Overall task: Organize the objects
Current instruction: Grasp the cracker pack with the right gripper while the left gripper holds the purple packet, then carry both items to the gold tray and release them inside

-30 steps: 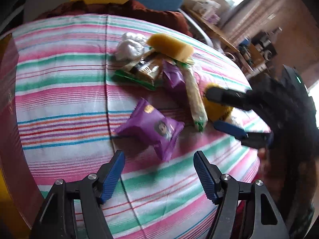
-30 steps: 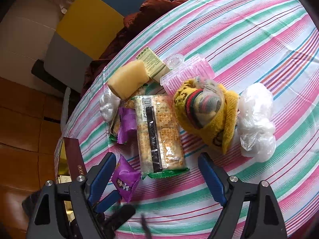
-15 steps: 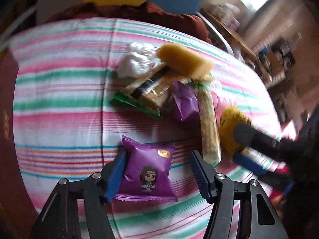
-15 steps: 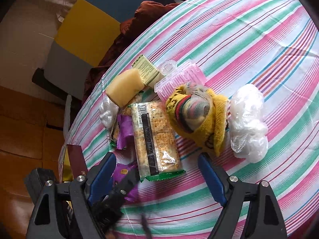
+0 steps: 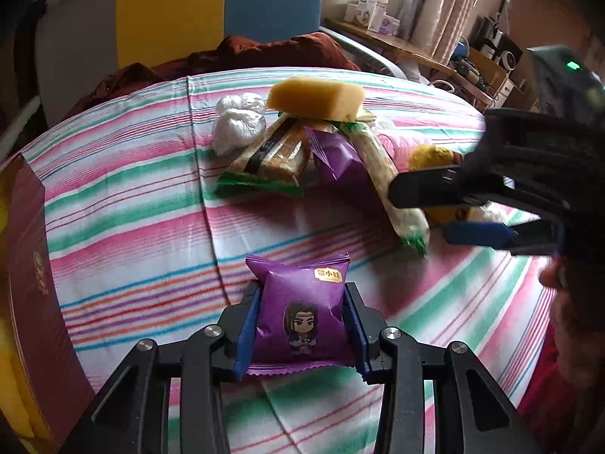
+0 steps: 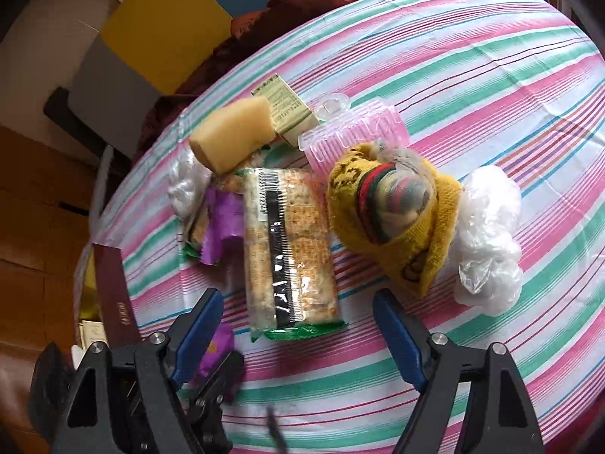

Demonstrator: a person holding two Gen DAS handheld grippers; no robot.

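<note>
Left gripper point(image 5: 300, 325) has just been closing; jaws now clamped on the purple snack packet point(image 5: 300, 314), pads against both its sides, near the table point(image 5: 124, 204) edge closest to the camera. Right gripper point(image 6: 298, 325) released, jaws wide, hovering over the cracker pack point(image 6: 289, 249) in the heap mid-table. Risks, by judgement: the packet is puffy and slick, could squirt out or burst if squeezed harder. Yellow sponge point(image 5: 315, 98) perches atop the heap; pulling the crackers may topple it.
</note>
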